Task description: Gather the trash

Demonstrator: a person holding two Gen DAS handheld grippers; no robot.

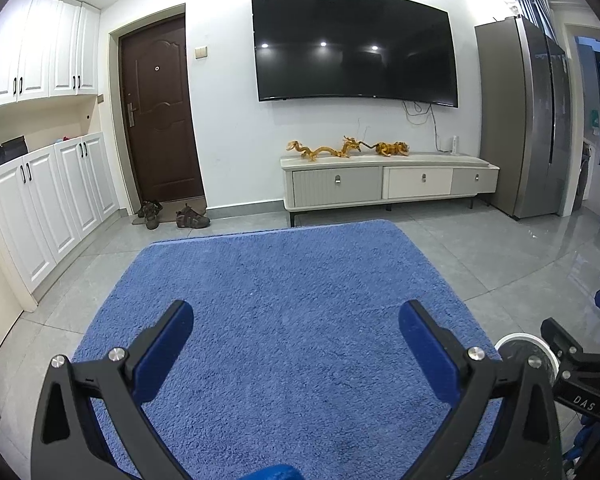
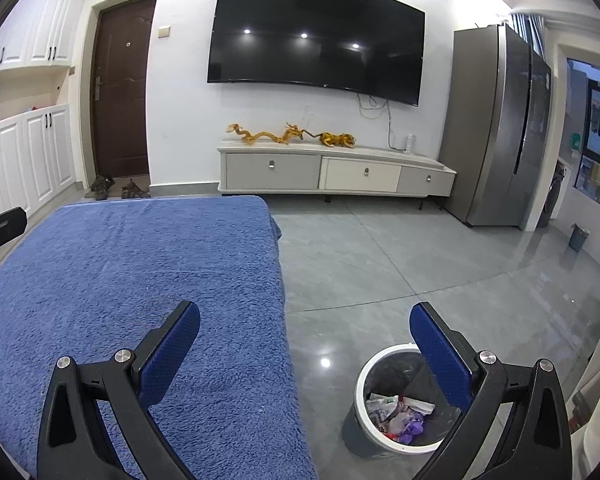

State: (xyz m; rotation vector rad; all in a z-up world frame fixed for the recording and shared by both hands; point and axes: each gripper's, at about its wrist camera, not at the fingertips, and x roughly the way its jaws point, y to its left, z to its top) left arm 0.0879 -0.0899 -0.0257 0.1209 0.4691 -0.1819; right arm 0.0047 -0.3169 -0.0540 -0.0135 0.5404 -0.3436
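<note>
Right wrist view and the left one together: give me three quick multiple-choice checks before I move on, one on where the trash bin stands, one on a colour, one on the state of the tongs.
1. Where is the trash bin?
A. On the blue cover
B. On the grey floor, right of the blue cover
C. Under the TV cabinet

2. What colour is the cover in front of the tongs?
A. Blue
B. Red
C. Green

3. How do the tongs stand?
A. Both shut on wrappers
B. Left open, right shut
C. Both open and holding nothing

Answers:
1 B: the bin sits on the floor tiles beside the cover's right edge, with crumpled wrappers inside.
2 A: the fluffy cover is blue in both views.
3 C: the left tongs and the right tongs both show fingers wide apart with nothing between.
</note>
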